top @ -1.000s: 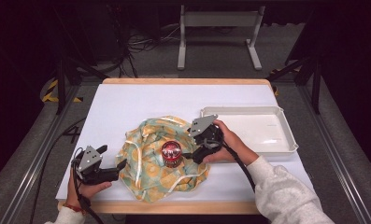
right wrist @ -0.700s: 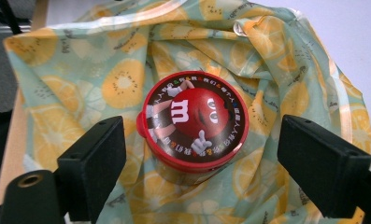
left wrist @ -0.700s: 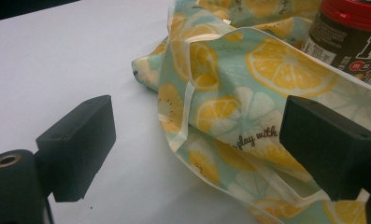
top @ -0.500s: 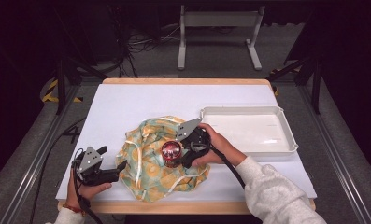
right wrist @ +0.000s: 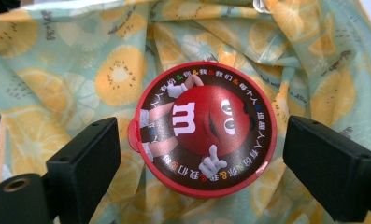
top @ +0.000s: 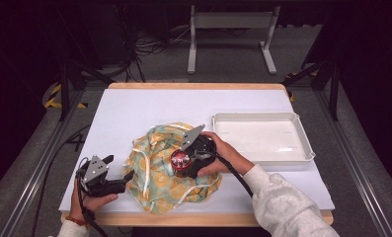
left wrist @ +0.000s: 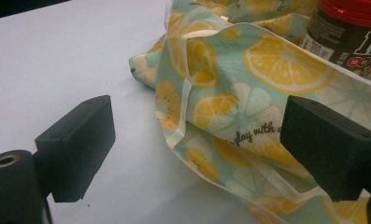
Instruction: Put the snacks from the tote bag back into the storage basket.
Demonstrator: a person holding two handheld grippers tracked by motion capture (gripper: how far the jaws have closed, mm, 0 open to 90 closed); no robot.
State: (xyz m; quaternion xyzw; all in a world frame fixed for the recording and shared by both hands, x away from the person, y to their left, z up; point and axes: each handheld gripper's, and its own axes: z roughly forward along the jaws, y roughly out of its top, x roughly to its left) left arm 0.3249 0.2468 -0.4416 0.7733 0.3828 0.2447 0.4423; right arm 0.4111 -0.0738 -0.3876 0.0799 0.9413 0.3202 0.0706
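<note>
A white tray (top: 262, 120) sits empty beyond the right gripper (right wrist: 197, 154), whose jaws gape either side of a round red-lidded candy tub (right wrist: 204, 128), not touching it. The tub stands on a crumpled, lemon-print cloth bag (top: 156, 173). The left gripper (left wrist: 197, 149) is spread too, one jaw over the bag's soft edge.

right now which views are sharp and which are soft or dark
High view: bright white table, surroundings nearly black. Left gripper view: lemon-print cloth sharp, its near jaws soft. Right gripper view: red candy lid crisp and evenly lit, jaws slightly blurred.
</note>
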